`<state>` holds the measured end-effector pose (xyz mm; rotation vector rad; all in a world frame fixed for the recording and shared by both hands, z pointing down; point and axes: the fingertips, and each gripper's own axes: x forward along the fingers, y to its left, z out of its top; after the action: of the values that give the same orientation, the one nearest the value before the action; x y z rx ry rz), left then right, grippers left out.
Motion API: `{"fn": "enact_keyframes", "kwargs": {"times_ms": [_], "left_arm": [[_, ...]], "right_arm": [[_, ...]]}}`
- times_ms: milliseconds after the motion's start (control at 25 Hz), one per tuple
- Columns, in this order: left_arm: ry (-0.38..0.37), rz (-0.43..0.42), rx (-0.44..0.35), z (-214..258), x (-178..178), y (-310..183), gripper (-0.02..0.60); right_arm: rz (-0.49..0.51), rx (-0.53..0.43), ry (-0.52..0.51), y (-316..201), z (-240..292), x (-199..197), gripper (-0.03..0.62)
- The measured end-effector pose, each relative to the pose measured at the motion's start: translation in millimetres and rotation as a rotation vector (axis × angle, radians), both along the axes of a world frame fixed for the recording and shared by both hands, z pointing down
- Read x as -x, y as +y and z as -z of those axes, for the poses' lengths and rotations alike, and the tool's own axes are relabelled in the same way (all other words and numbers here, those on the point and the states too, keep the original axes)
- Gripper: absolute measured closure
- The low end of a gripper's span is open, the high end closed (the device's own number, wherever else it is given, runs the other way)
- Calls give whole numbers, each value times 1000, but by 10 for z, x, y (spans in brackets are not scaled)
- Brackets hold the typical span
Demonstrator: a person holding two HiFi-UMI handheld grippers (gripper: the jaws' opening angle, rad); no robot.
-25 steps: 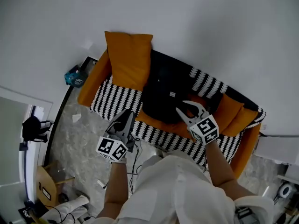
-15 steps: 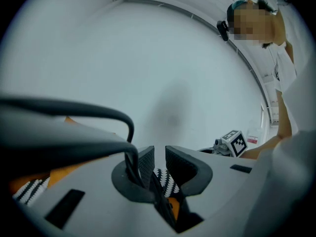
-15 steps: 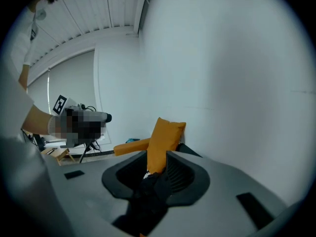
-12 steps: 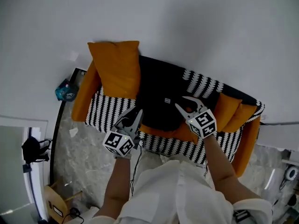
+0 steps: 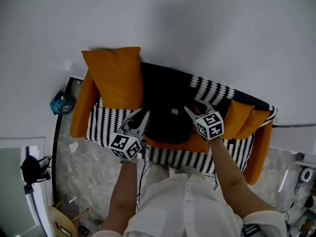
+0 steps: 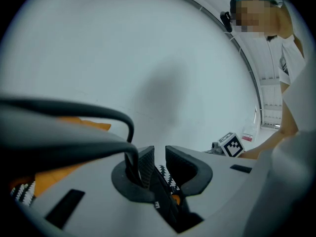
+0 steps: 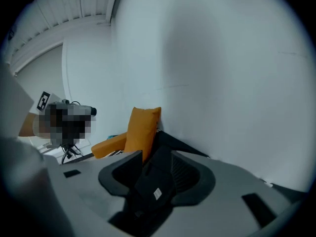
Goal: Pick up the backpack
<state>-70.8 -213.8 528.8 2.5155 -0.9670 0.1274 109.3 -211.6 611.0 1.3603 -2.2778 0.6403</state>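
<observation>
A black backpack (image 5: pixel 167 107) with a small white label lies on the striped sofa seat (image 5: pixel 106 118), against the back. My left gripper (image 5: pixel 140 117) hovers at its left edge, jaws only narrowly apart and nothing pinched; the left gripper view shows the backpack (image 6: pixel 165 197) through the gap of the left gripper (image 6: pixel 159 154). My right gripper (image 5: pixel 196 107) hangs over the backpack's right side. Its jaws are opening, and in the right gripper view the backpack (image 7: pixel 154 181) shows between the right gripper's (image 7: pixel 155 158) pads without being pressed.
A large orange cushion (image 5: pixel 114 78) leans at the sofa's left end, also visible as the cushion (image 7: pixel 143 125) in the right gripper view. Smaller orange cushions (image 5: pixel 238 115) sit at the right. A blue object (image 5: pixel 61 103) and a cable (image 5: pixel 142 169) lie on the marble floor.
Both grippers have moved forward and down toward the sofa and now flank the backpack. The left one went from the seat's front edge to the backpack's left side.
</observation>
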Motion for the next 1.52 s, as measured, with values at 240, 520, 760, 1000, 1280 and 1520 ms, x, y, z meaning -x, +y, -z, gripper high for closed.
{"fn": "enact_keyframes", "kwargs": {"times_ms": [240, 520, 760, 1000, 1280, 1520], "left_arm": [[2, 20, 37, -159, -10, -146, 494], [-1, 30, 63, -308, -42, -314, 494], [-5, 31, 88, -415, -95, -382, 494], [-16, 31, 104, -475, -110, -386, 494], [-17, 41, 125, -532, -83, -333, 494], [-15, 54, 137, -559, -20, -288, 494]], "right_arm": [[-59, 94, 1, -342, -444, -150, 387], [-64, 170, 23, -719, -825, -244, 373], [-72, 234, 47, -931, -1117, -308, 359], [-37, 283, 106, -1138, -1379, -309, 354], [-49, 351, 146, -1289, -1625, -380, 349], [5, 369, 161, -1220, -1739, -269, 455]]}}
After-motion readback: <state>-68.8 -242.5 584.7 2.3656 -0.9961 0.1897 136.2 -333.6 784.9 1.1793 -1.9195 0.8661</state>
